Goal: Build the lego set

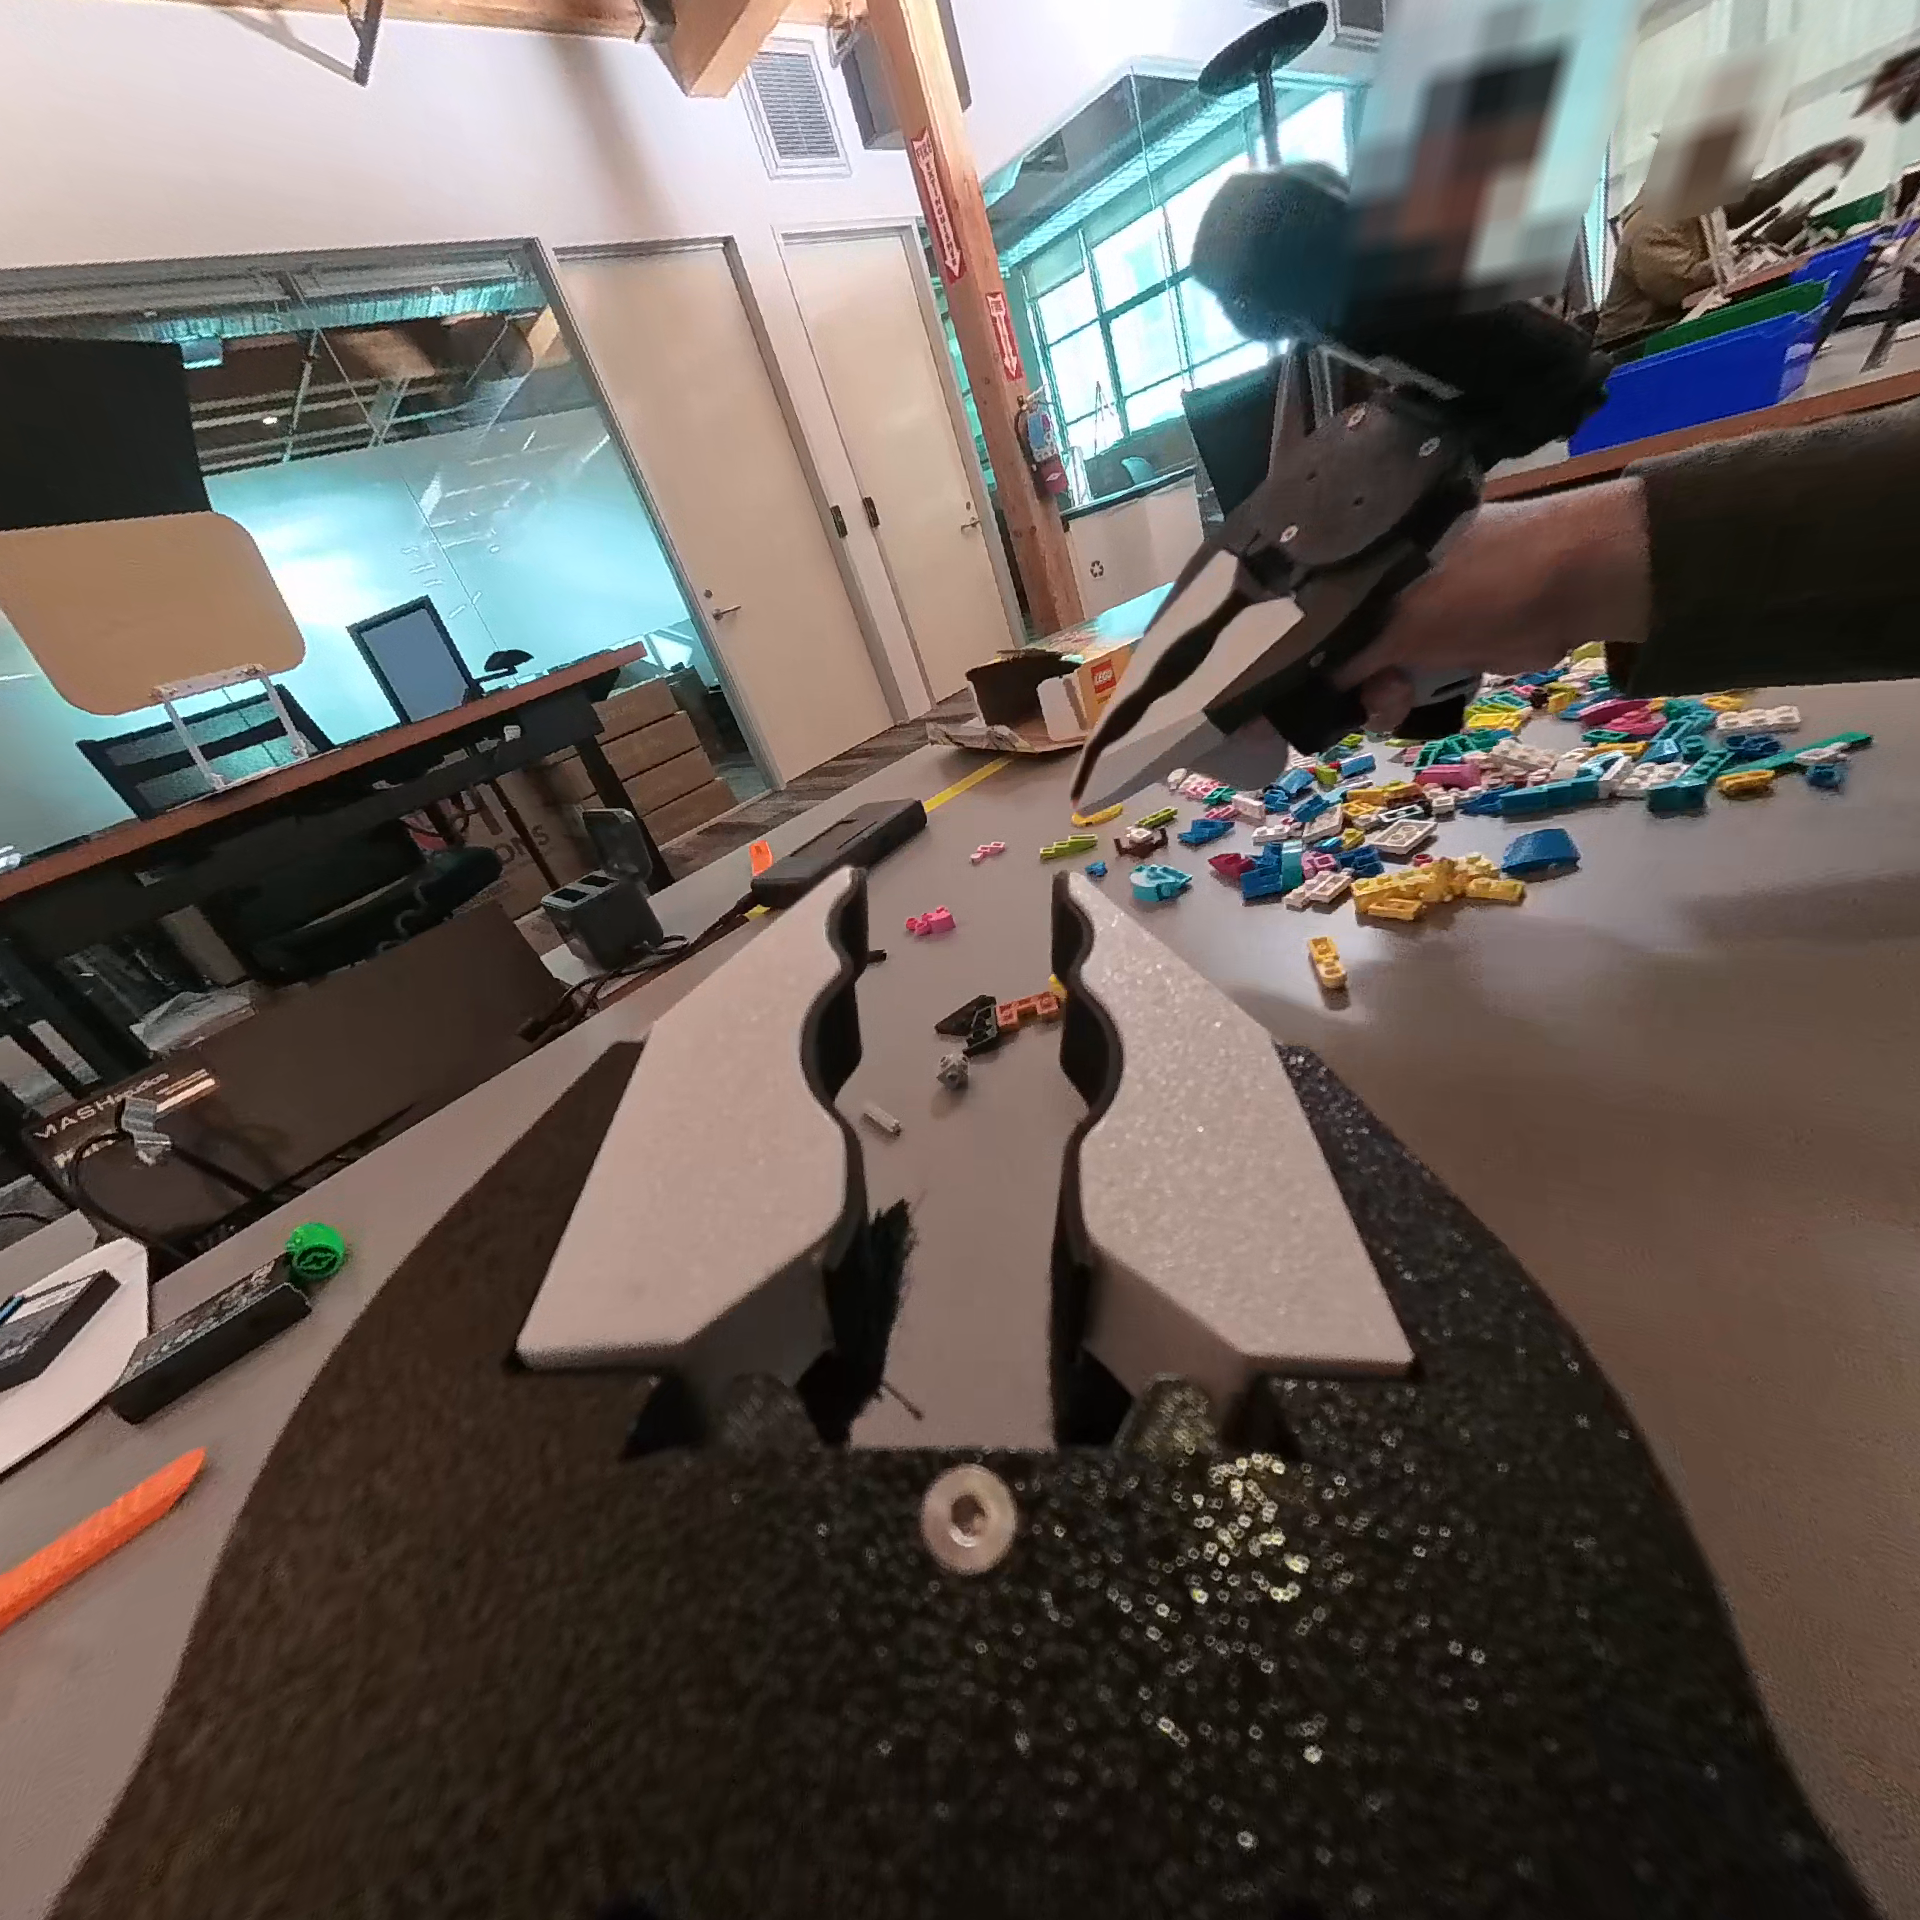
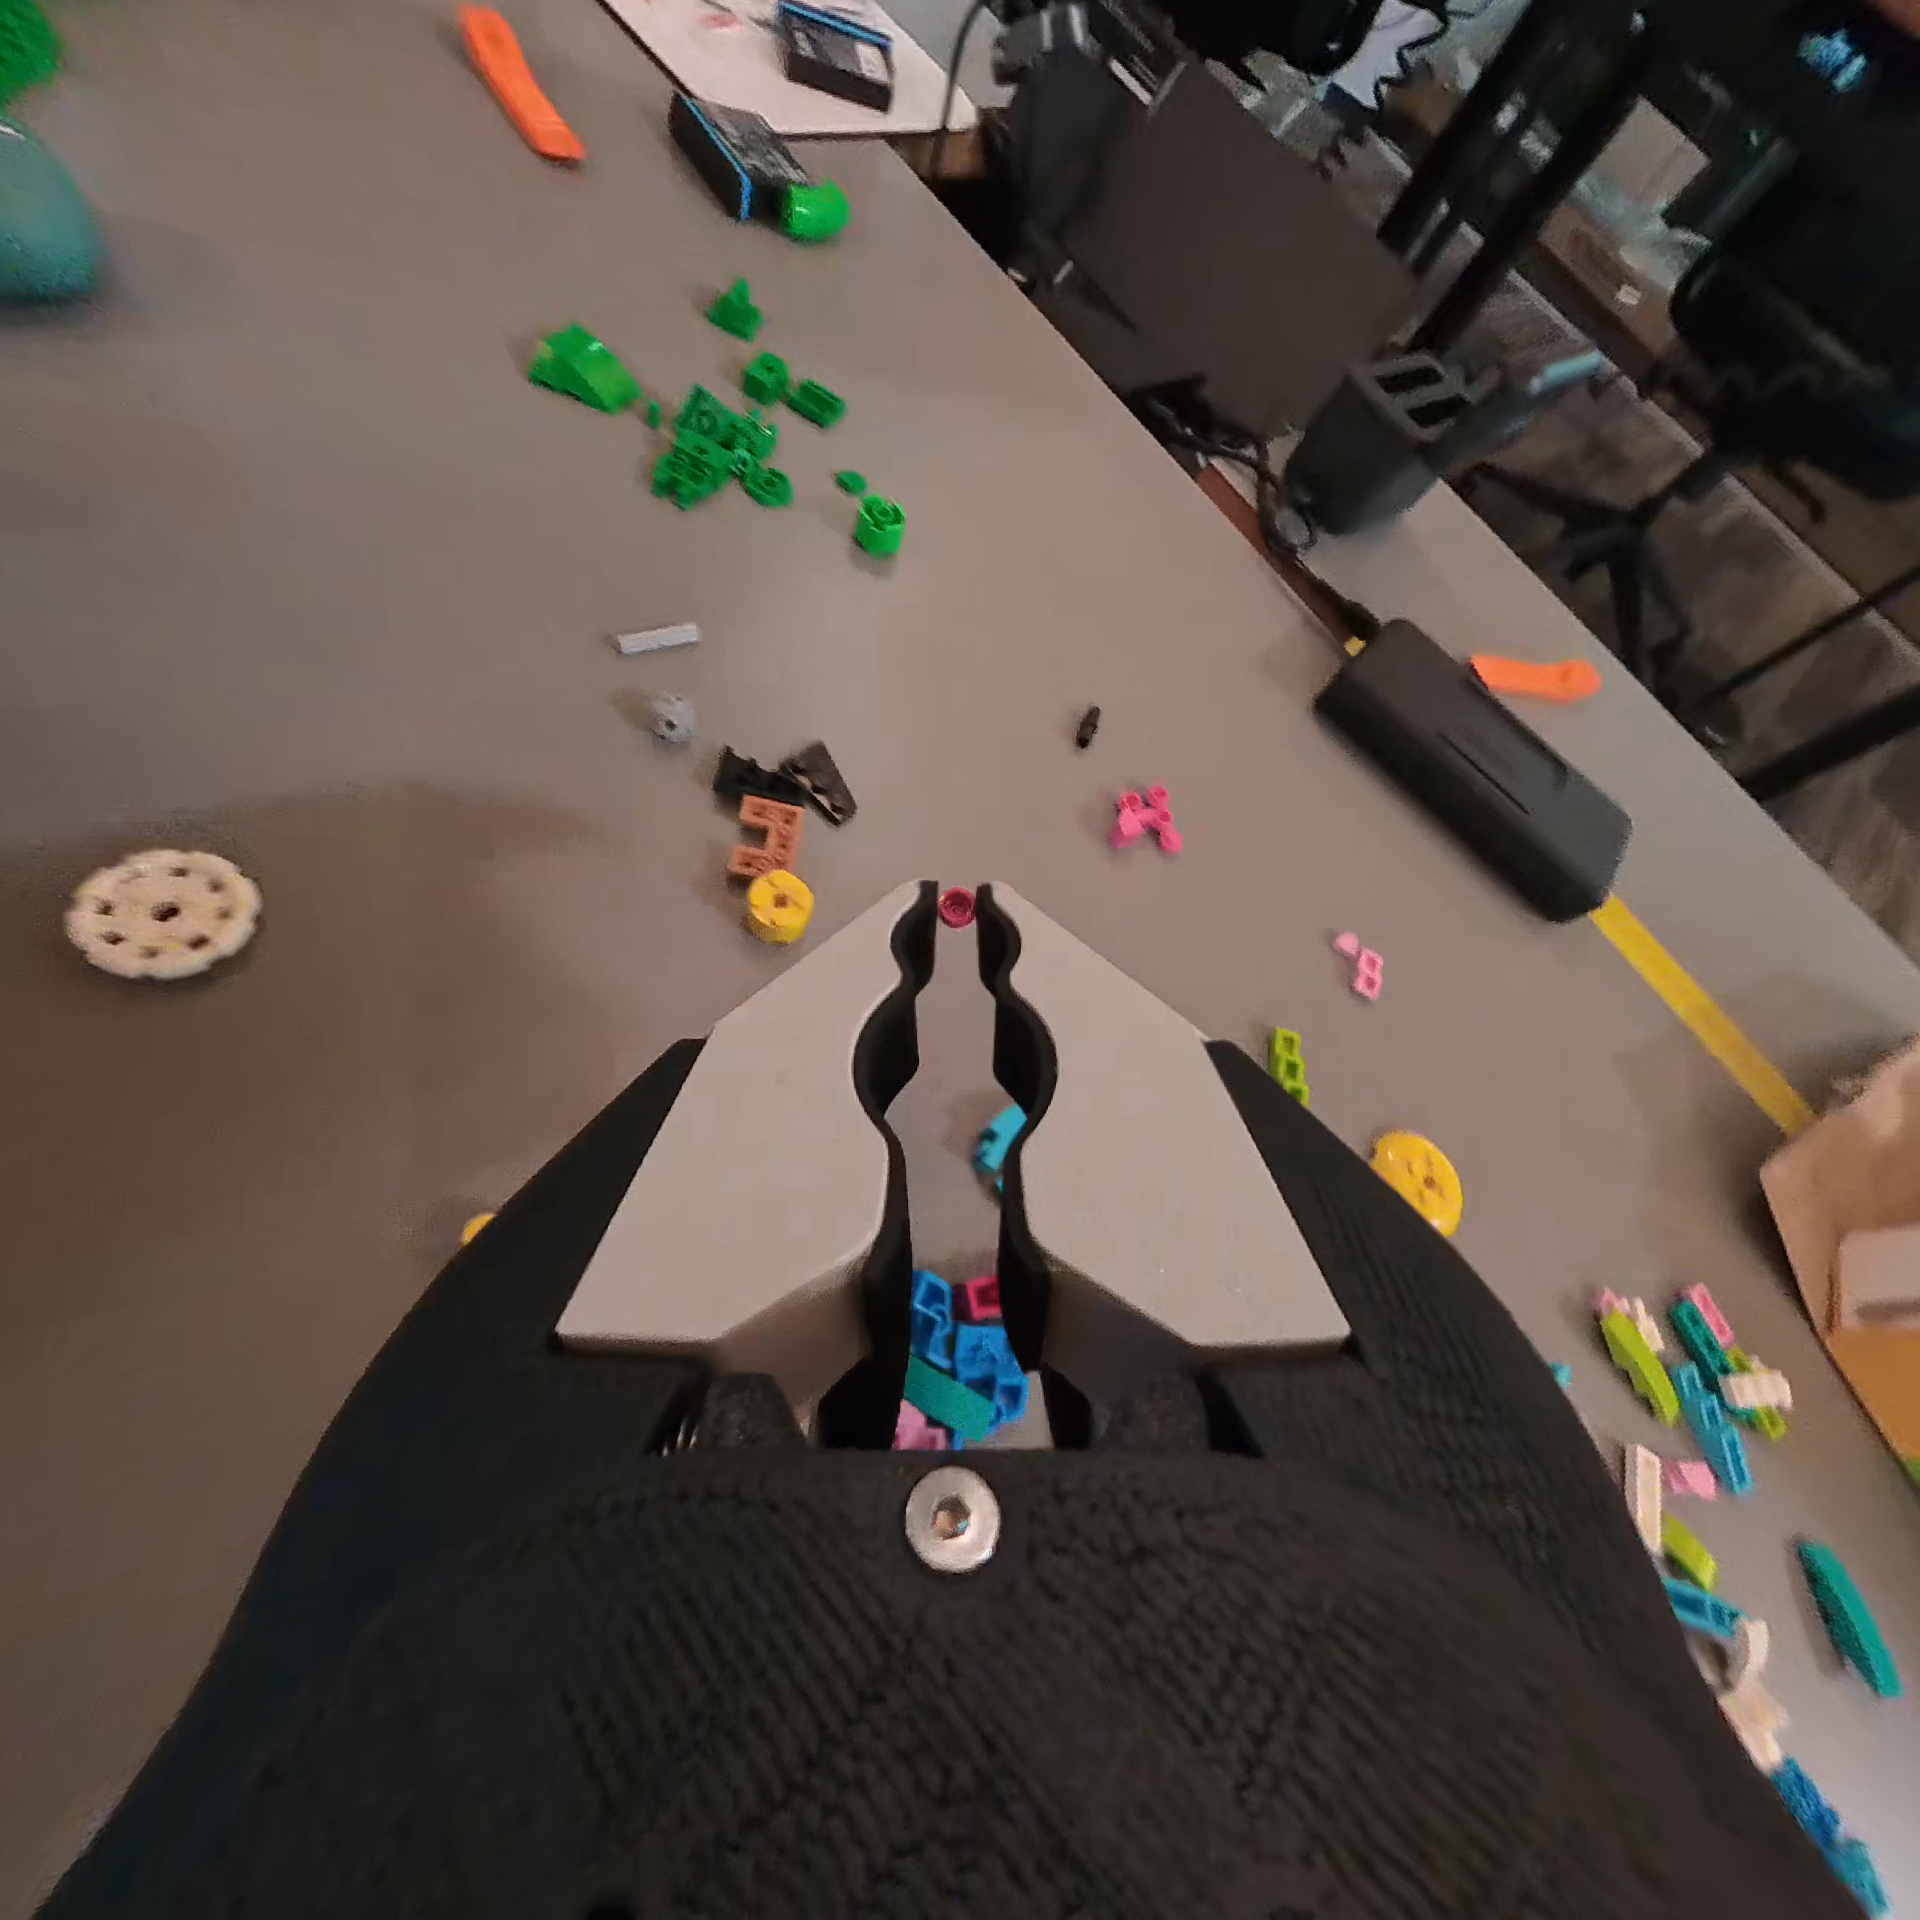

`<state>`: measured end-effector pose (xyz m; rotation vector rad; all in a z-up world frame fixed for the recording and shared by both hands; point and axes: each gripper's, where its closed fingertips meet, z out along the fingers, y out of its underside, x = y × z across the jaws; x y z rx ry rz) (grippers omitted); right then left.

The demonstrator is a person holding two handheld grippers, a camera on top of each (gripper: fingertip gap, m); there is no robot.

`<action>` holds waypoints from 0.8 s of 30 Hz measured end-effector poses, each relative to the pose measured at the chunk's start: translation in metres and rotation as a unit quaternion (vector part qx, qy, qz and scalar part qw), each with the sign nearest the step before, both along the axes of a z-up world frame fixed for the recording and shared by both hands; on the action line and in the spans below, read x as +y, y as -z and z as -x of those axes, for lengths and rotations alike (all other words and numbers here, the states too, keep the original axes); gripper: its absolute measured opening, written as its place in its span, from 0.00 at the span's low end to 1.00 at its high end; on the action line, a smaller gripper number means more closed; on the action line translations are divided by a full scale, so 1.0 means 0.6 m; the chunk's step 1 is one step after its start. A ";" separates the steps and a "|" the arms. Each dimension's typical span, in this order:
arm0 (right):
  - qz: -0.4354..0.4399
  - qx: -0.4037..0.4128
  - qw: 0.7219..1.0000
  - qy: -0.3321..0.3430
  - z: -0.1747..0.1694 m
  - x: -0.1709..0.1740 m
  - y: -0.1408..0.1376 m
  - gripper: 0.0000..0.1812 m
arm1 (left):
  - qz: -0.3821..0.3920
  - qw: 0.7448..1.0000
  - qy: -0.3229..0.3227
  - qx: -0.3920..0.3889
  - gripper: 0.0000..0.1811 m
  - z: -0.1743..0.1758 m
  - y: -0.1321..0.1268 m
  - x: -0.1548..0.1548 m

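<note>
Above the middle of the grey worktop [image 2: 312, 644], the right hand-held gripper [image 2: 957, 906] is pinching a tiny dark-pink round stud piece [image 2: 956, 907] at the very ends of its fingers, nearly closed on it and carrying it clear of the surface. The left hand-held gripper [image 1: 961, 904] is hovering with its jaws apart and nothing between them, over a small black-and-orange brick cluster [image 1: 1000, 1016] lying near a grey knob piece [image 1: 952, 1070].

The bulk of the set is lying loose: a heap of blue, pink, yellow and white bricks [image 1: 1455, 800] toward the worktop's far side in the left wrist view, and a scatter of bright green pieces [image 2: 717, 436] nearer the black power brick [image 2: 1470, 769] at the worktop's edge. Building seems to be barely starting.

The hold is looking marginal, since only the fingertips are gripping a round, smooth part; any twist or jolt could be sending it spinning out, and it might be rolling toward the edge. Pressing it onto a brick off-axis could be popping it sideways.
</note>
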<state>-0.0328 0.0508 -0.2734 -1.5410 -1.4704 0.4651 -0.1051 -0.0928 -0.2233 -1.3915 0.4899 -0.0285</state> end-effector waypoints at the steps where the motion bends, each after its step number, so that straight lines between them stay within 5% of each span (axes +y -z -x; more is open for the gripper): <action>1: -0.003 -0.002 1.000 -0.005 0.004 -0.005 -0.001 0.03 | 0.000 1.000 -0.001 0.000 0.18 0.001 0.001 0.001; 14: 0.030 0.028 0.999 0.006 -0.002 -0.012 0.001 0.03 | -0.004 1.000 0.006 0.001 0.17 -0.001 0.000 -0.001; 17: 0.104 0.094 0.989 -0.035 0.026 -0.055 -0.023 0.03 | -0.008 1.000 0.016 0.000 0.18 -0.006 -0.003 -0.004; 19: 0.238 0.188 0.949 -0.087 0.055 -0.107 -0.059 0.03 | -0.019 1.000 0.024 0.000 0.18 -0.010 -0.009 -0.008; 24: 0.540 0.322 0.756 -0.183 0.080 -0.184 -0.135 0.03 | -0.061 0.995 0.068 0.036 0.21 -0.041 -0.037 -0.005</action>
